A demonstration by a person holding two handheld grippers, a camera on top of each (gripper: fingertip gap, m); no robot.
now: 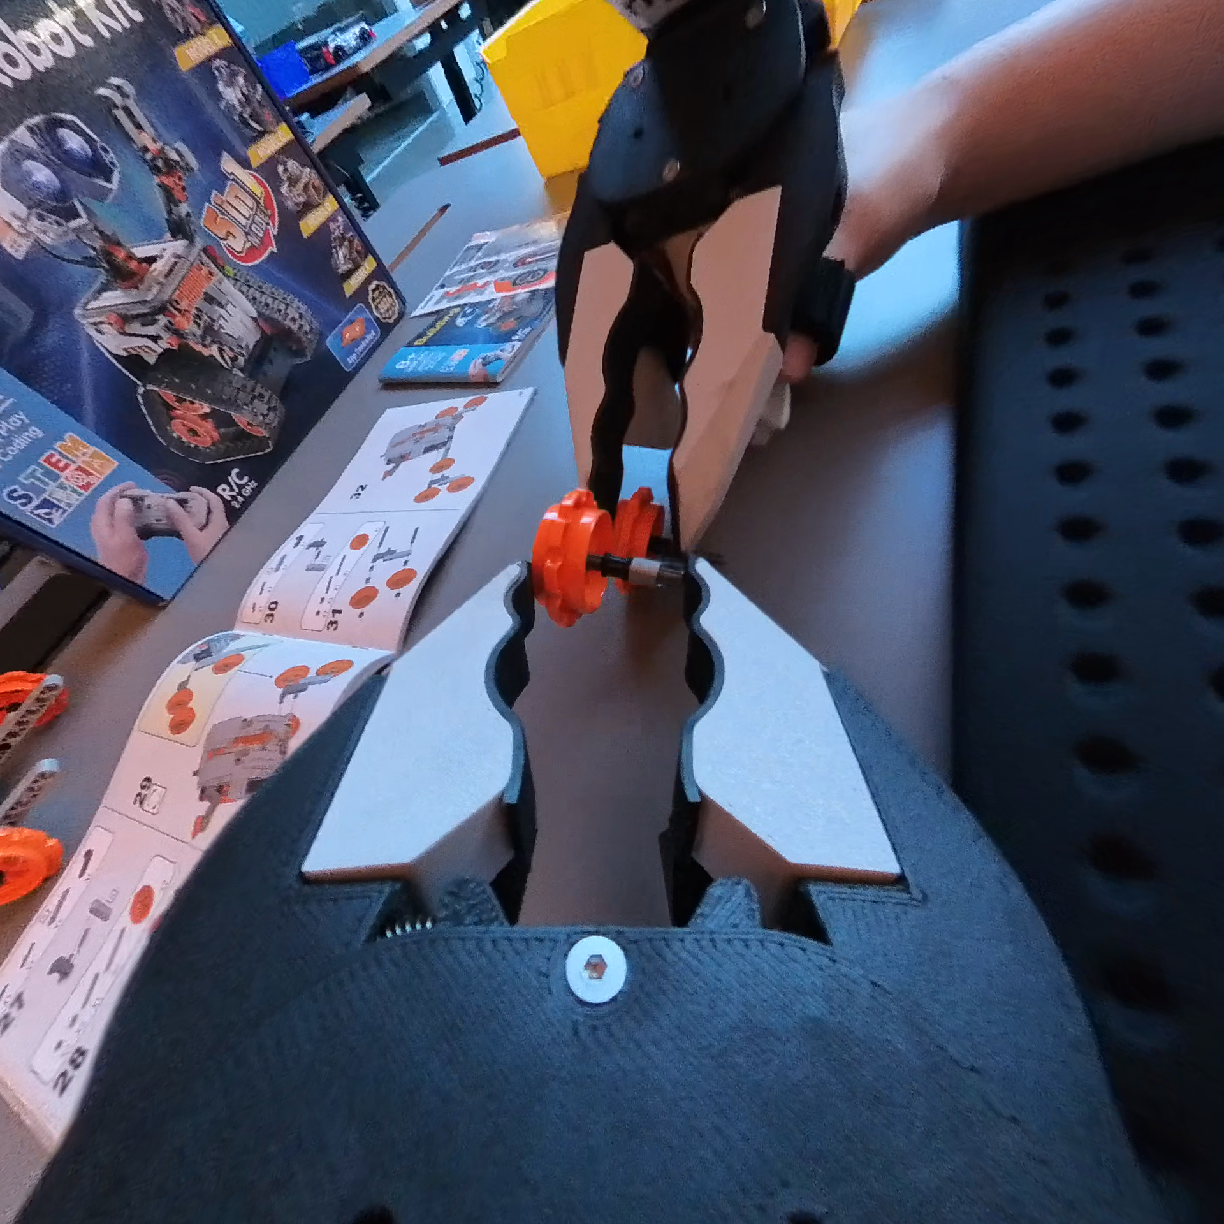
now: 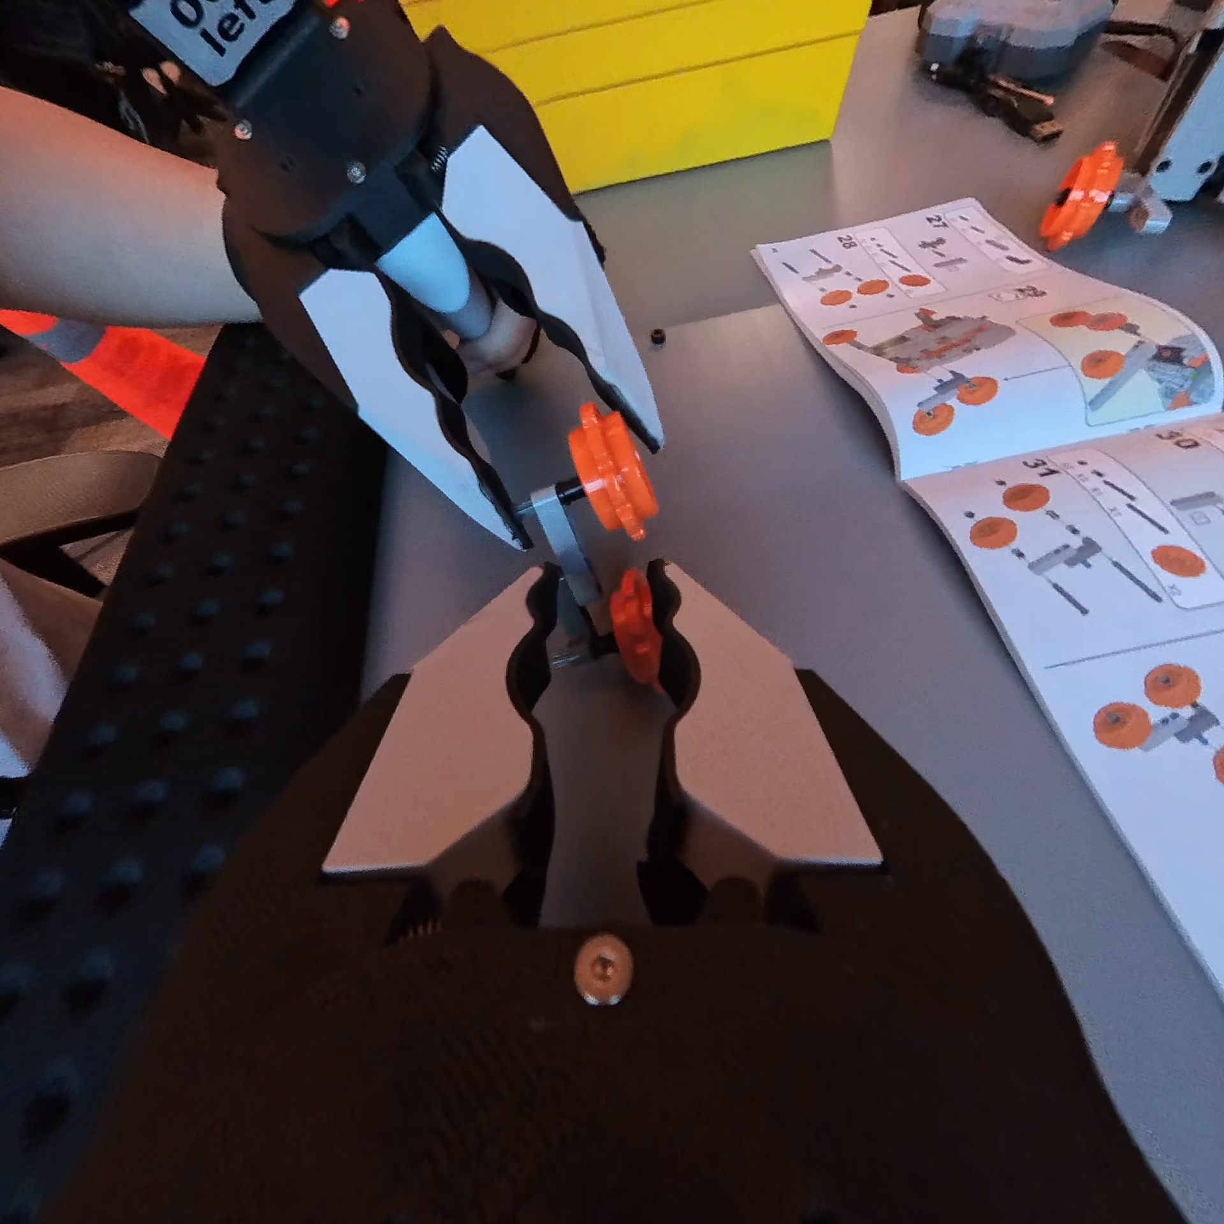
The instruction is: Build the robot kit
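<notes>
Noted left gripper [image 1: 607, 569] and right gripper [image 2: 603, 568] jaws each pinching wheel assembly [image 2: 609, 473] by tips above desk [image 2: 795, 530]; risked twisting apart or dropping through opposing pulls.

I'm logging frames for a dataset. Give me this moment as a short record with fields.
Left gripper: fingertips bracket one orange wheel and the grey beam of the wheel assembly; grip unclear
Right gripper: shut on the assembly's other wheel end
Surface: grey table
Nearby: open instruction booklet, yellow bin, kit box, black perforated board
</notes>
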